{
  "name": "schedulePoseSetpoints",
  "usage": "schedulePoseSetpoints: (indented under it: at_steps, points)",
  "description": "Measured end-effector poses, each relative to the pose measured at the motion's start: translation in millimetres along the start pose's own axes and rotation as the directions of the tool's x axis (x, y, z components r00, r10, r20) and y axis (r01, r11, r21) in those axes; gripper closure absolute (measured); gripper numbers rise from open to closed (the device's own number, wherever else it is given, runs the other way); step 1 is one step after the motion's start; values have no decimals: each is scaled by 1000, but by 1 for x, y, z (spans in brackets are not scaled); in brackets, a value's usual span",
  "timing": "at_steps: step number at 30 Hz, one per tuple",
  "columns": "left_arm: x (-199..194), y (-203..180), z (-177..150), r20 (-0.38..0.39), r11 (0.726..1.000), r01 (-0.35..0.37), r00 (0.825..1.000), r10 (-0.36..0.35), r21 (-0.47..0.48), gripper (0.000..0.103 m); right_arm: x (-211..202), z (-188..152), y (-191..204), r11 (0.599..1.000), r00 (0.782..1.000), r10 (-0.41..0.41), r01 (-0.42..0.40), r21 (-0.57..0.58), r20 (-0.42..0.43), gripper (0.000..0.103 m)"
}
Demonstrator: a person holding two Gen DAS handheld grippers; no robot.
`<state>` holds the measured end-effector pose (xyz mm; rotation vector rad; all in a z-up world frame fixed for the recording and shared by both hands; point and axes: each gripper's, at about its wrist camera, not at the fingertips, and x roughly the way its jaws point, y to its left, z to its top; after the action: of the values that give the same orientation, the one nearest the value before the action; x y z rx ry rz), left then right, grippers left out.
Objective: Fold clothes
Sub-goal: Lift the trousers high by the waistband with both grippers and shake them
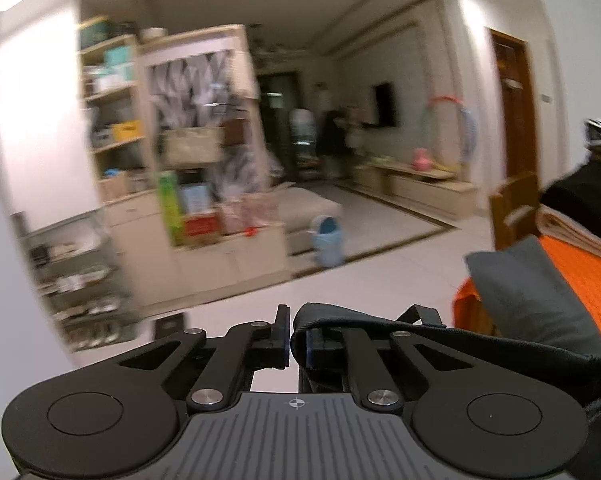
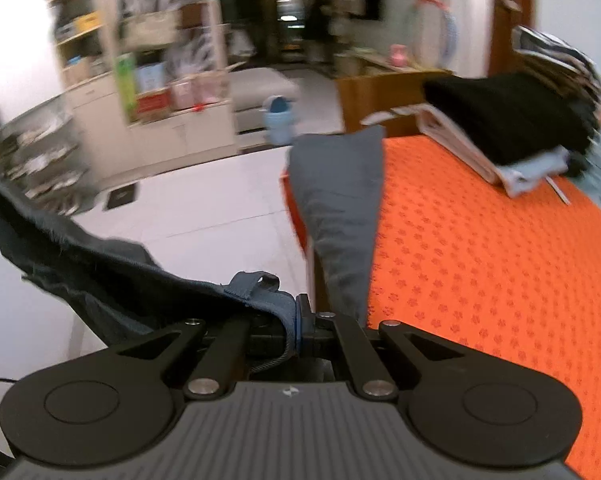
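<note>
So there's one dark grey garment (image 2: 112, 276), looks like trousers, held up in the air between the two grippers. Its top edge, with a belt loop showing, runs roughly sideways from one gripper to the other, and one grey leg (image 2: 340, 208) stretches away from the cameras with its far end draped over the corner of the orange table (image 2: 500, 264). So the long axis points forward, away from the grippers.

The left gripper (image 1: 293, 338) has its two fingers pinched shut on a dark fold of the fabric, which drapes off to its right side. The right gripper (image 2: 298, 330) is clamped on the waist edge too, with cloth hanging off to its left.

Further back on the table sits one stack of folded clothes (image 2: 508, 120), black piece on top. Past that: one blue bin (image 2: 278, 118) on the pale floor, blurry shelves (image 1: 112, 120) behind.
</note>
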<state>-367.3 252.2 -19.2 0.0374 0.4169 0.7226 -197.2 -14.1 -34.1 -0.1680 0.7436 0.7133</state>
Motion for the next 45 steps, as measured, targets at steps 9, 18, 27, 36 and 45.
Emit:
schedulePoseSetpoints:
  at_steps: [9,18,27,36,45]
  points:
    - [111,33,27,10,926,330,941,-338,185,95,15,-24,66,914,969,-246,241,325,-27,100]
    - [136,21,40,20,775,554,810,-587,304,96,-7,-57,129,737,870,-491,444,510,-47,100]
    - [102,-18,80,170,611,703,595,-786,363,96,-83,-48,150,536,586,-807,673,510,75,100]
    - [78,-73,126,278,493,774,411,-869,397,96,-142,-33,128,443,437,-888,725,527,145,100]
    - [44,-157,186,379,432,802,280,-882,412,95,-216,-8,91,350,252,-936,757,553,247,100]
